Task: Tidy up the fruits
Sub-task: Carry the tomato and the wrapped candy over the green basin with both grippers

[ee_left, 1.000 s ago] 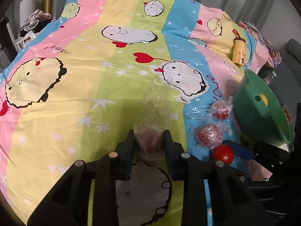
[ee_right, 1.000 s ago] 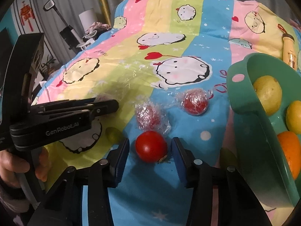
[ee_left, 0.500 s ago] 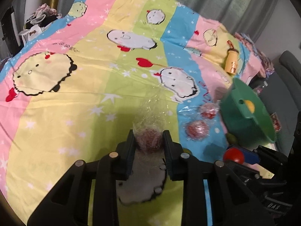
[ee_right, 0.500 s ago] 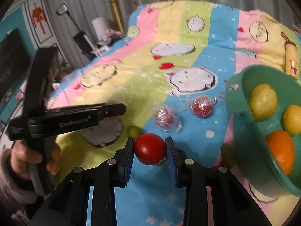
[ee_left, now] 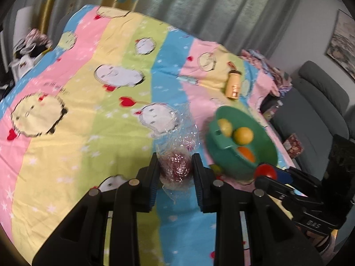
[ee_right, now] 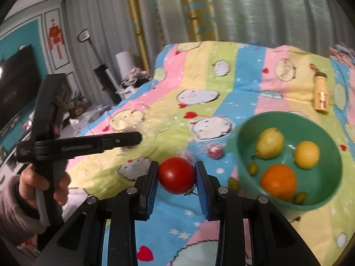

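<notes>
Over the cartoon bedspread (ee_left: 124,115) by grey curtains (ee_left: 221,11), my left gripper (ee_left: 175,170) pinches a blurry plastic-wrapped red fruit (ee_left: 176,164), my right gripper (ee_right: 176,175) a tomato (ee_right: 176,175).

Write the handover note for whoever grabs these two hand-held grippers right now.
Left hand-held gripper: shut on a plastic-wrapped red fruit, lifted off the bedsheet.
Right hand-held gripper: shut on a bare tomato, also off the sheet, near the green bowl.
Done: the bowl holds a pear, a lemon, an orange and small green fruits.
Left: drop both held fruits in the bowl, then fetch the wrapped red fruit beside the bowl and the small green fruit by its rim. A yellow bottle lies farther back.
</notes>
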A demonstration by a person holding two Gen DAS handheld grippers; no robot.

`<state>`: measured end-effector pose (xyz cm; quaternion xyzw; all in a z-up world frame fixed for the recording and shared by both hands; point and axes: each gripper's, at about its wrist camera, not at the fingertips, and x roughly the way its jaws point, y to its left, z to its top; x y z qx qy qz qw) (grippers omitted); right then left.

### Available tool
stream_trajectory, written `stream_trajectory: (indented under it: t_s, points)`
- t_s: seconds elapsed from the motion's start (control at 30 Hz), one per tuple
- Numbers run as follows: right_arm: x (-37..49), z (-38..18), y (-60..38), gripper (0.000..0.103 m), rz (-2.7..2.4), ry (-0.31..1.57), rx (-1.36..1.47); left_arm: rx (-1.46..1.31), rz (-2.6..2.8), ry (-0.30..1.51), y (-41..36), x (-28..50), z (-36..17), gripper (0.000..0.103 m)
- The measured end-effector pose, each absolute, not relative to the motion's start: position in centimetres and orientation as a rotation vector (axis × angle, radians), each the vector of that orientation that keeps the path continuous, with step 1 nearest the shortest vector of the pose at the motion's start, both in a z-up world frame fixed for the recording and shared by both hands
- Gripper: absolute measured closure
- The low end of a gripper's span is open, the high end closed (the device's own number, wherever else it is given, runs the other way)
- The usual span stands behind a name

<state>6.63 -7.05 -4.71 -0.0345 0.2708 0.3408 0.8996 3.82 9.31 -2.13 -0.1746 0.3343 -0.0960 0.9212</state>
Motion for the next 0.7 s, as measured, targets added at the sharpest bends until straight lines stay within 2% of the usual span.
stream_trajectory:
  t_s: [0.33, 0.7]
  points:
    - [7.7, -3.8, -11.7, 0.068, 0.556, 0.539, -0.021, -0.272, -0.327, 0.639, 3.7, 6.2, 1.1, 0.076]
    - [9.5, -3.2, -14.7, 0.068, 0.474, 0.516, 0.006, -0.249, -0.394, 0.681, -0.3, 9.9, 1.2, 0.075]
